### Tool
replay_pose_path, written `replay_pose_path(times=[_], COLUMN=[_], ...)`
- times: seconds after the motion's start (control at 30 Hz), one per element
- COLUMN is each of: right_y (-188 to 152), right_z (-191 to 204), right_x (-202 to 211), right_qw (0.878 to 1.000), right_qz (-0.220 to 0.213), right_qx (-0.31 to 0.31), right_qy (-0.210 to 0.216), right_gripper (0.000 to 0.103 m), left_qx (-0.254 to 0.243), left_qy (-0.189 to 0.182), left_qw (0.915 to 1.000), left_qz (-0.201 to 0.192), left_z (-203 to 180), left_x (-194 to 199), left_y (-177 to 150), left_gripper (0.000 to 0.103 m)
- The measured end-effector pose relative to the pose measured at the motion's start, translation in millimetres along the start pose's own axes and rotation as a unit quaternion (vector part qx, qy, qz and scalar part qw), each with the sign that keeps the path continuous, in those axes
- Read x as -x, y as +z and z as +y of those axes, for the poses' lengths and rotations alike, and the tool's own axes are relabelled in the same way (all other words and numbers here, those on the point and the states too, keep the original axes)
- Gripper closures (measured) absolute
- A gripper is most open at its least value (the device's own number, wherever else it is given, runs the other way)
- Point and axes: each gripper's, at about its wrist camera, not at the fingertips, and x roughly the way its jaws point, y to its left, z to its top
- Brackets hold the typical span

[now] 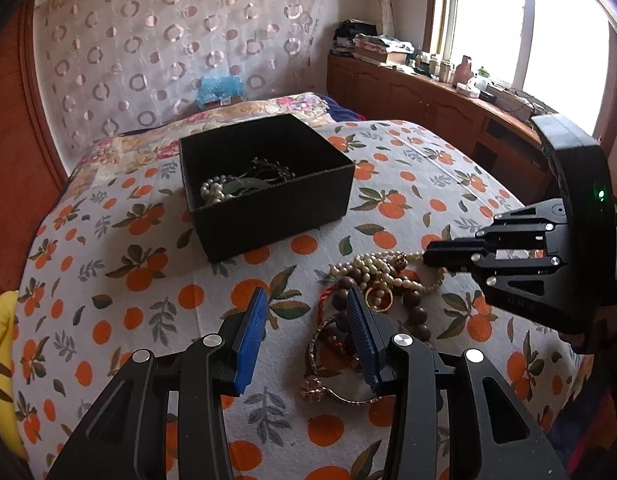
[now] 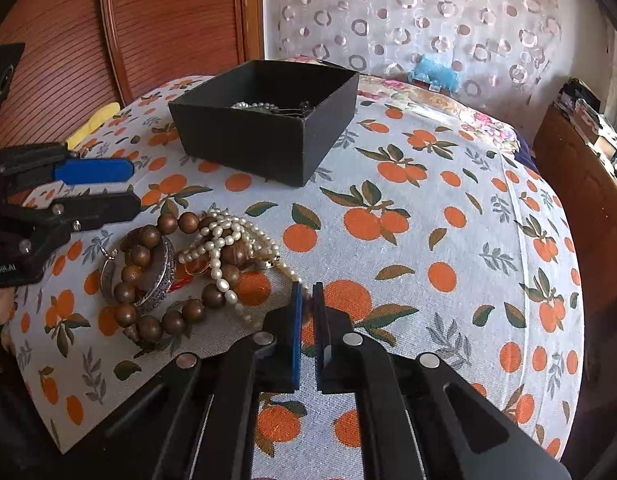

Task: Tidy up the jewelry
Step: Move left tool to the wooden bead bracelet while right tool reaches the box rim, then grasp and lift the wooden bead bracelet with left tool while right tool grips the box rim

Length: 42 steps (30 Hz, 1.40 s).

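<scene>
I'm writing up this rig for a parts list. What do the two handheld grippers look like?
Both the left gripper and the right gripper are matte black frames with cut-outs, silver round bolts and flat blue finger pads. A green light glows on the right one's body.

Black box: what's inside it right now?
The black box holds a pearl strand, a green bangle-like piece and a dark metal piece. Its near wall hides the floor closest to the cameras.
</scene>
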Motion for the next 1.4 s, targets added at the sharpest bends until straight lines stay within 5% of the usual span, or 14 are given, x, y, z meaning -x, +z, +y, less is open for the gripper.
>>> replay_pose_path(times=[0.47,0.93,1.4], right_y=[26.7,38.7,53.3], right_z=[-23.1,-35.2,-25.6], right_x=[84.3,133.7,153.9], right_qw=[0.991,0.982,0.979], right_qz=[-0.126,-0.176,-0.195], right_qx=[-0.031,-0.031,-0.017], right_qy=[-0.045,-0.065,-0.064], right_gripper=[0.098,0.097,0.097], left_qx=[-0.004,-0.010,-0.012], left_qy=[-0.026,-0.044,-0.065], left_qw=[0.9995,0.9987,0.9963], left_qz=[0.015,0.026,-0.054], left_z=[-11.3,-16.7,-24.1], left_x=[-13.3,-22.0,42.6], left_y=[-0.2,2.0,35.0], left_gripper=[0.066,0.091,0.091])
